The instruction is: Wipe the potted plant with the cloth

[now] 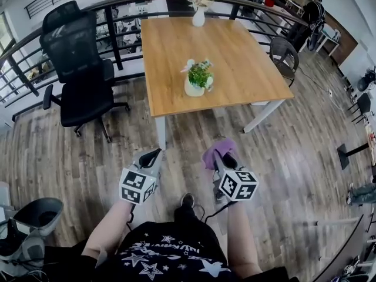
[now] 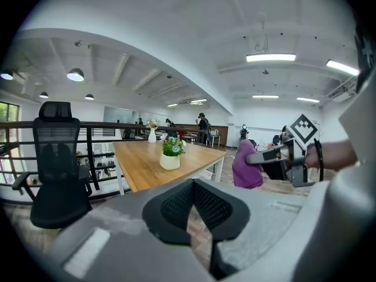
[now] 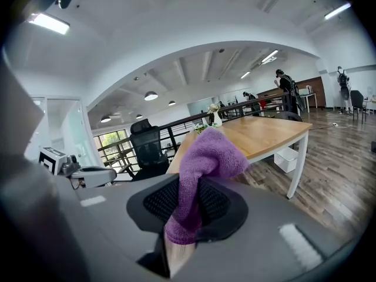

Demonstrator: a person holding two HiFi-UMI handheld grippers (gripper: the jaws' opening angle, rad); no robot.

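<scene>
Cloth [image 1: 215, 148] — a purple one — is pinched in the closed jaws of the right hand-held gripper [image 1: 222, 157], bunched over its tips at lower centre of the head view. The left hand-held gripper [image 1: 154, 156] beside it has its jaws pressed together on nothing. Both hang over the wooden floor [image 1: 294, 157], short of the table [image 1: 247, 57]. The potted plant [image 1: 198, 79] stands upright in its white pot near the table's front edge. It lies up-frame from the pair, between their lines and well apart from both. The cloth-bearing right side looks slightly the nearer. As I judge it, the approach is not yet finished — the coming move needs the cloth carried forward over the table edge to meet the leaves.
</scene>
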